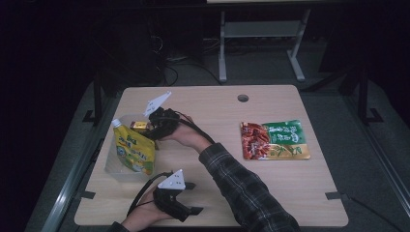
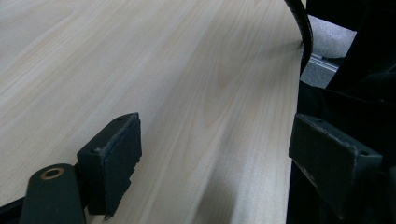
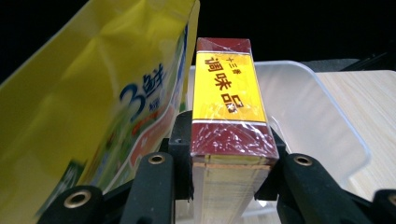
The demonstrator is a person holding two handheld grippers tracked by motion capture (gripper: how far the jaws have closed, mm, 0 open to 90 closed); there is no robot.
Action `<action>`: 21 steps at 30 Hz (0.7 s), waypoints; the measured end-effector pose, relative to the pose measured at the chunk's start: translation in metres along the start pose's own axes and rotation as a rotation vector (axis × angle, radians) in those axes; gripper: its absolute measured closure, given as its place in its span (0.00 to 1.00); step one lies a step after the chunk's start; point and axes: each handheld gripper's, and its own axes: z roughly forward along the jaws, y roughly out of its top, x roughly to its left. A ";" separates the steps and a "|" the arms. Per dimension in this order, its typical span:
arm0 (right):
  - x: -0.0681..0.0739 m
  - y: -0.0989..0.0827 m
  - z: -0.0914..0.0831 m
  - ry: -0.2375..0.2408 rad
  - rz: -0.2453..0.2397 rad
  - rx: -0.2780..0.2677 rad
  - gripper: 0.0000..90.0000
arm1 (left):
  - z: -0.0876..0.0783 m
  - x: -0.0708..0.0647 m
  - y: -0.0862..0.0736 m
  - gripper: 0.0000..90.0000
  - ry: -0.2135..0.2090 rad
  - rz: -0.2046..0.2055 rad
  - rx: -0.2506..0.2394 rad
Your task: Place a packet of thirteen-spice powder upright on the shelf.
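Note:
My right gripper (image 1: 151, 126) is shut on a red and yellow box (image 3: 229, 126) wrapped in clear film, both pads pressing its long sides. It holds the box (image 1: 140, 126) over the far end of a clear plastic bin (image 1: 116, 169) at the table's left. A yellow spouted pouch (image 1: 134, 150) stands in the bin, and in the right gripper view this pouch (image 3: 88, 116) leans close against the box's left. My left gripper (image 1: 193, 198) rests open near the front edge, its jaws (image 2: 205, 168) wide apart over bare wood with nothing between them.
A flat red and green snack packet (image 1: 274, 140) lies on the right half of the wooden table (image 1: 217, 116). A round cable hole (image 1: 242, 98) sits near the far edge. The bin's white rim (image 3: 327, 102) runs beyond the box.

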 end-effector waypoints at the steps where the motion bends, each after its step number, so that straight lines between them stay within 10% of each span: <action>1: -0.001 0.001 0.002 0.004 0.008 -0.005 0.74 | 0.000 0.000 0.000 0.18 0.000 0.000 0.001; 21: -0.008 0.013 0.024 0.051 -0.009 -0.035 0.74 | 0.003 -0.001 0.001 0.18 -0.012 0.013 0.006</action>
